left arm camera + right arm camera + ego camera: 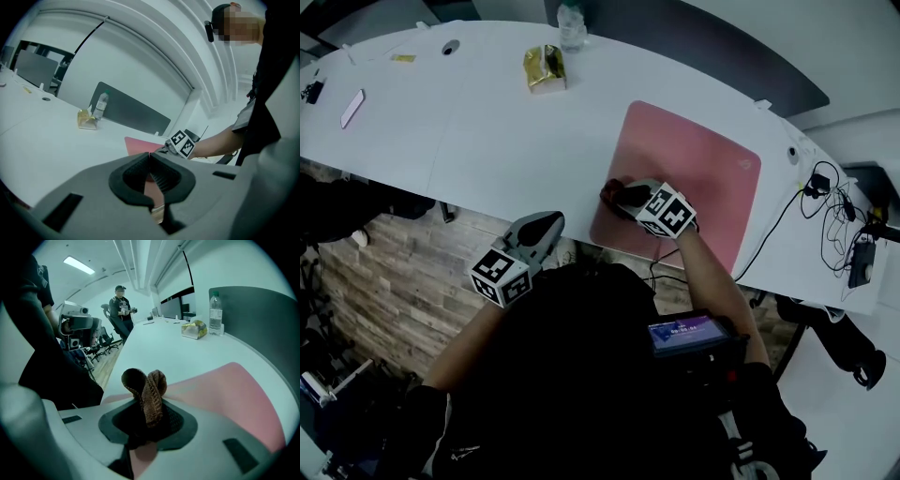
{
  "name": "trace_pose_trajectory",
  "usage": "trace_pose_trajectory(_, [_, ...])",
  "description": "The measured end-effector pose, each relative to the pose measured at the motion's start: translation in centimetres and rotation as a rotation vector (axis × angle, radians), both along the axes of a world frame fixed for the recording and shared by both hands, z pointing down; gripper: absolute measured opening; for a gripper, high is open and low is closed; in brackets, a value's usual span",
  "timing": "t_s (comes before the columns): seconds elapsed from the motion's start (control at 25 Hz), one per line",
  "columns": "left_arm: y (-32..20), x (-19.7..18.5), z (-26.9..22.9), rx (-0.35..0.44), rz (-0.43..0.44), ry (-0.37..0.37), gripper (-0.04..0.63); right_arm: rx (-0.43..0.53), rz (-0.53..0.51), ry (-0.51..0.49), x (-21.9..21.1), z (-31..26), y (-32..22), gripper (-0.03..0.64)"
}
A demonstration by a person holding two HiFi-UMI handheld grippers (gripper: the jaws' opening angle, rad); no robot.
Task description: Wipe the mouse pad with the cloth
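So the right gripper [628, 200] has its fingers [176, 420] clamped on the cloth [147, 394]. It's a brown knitted thing, bunched up, pinched right in the middle of the fingers, with a couple of folded loops poking out past the tips. From the head view the cloth [611, 193] sits over the near-left corner of the pink pad [694, 169], close to the bench's [469, 131] front edge. It looks like it's down on the pad, but I can't say for sure it's touching. The rest of the pad [234, 390] stretches away to the right of the fingers. The left gripper [150, 159] has its fingers together with nothing between them. It's hanging off the front of the bench over the wood floor [394, 272], well to the left of the pad and apart from the cloth. At the back of the bench are a bottle [572, 26] and a yellow packet [544, 67] just beside it, with a phone [352, 108] far left and some cables [834, 202] off to the right.
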State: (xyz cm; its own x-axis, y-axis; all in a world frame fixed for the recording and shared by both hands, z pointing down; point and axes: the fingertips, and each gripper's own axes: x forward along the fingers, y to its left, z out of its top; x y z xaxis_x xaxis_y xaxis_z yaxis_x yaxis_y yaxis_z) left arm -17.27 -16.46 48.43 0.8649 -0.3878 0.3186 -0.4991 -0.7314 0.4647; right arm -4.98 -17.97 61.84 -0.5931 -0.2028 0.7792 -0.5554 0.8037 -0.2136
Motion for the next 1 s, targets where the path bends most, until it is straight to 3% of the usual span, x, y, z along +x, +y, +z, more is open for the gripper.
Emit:
trace_pose_trajectory(0.6, [0.3, 3.3, 0.3, -0.025, -0.135, -0.036, 0.009, 0.06, -0.12, 0.007, 3.4, -0.1, -6.7, 0.115])
trace_pose_trajectory(1.0, [1.4, 3.0, 0.8, -0.043, -0.235, -0.064, 0.009, 0.1, -0.069, 0.007, 6.2, -0.1, -11.6, 0.114])
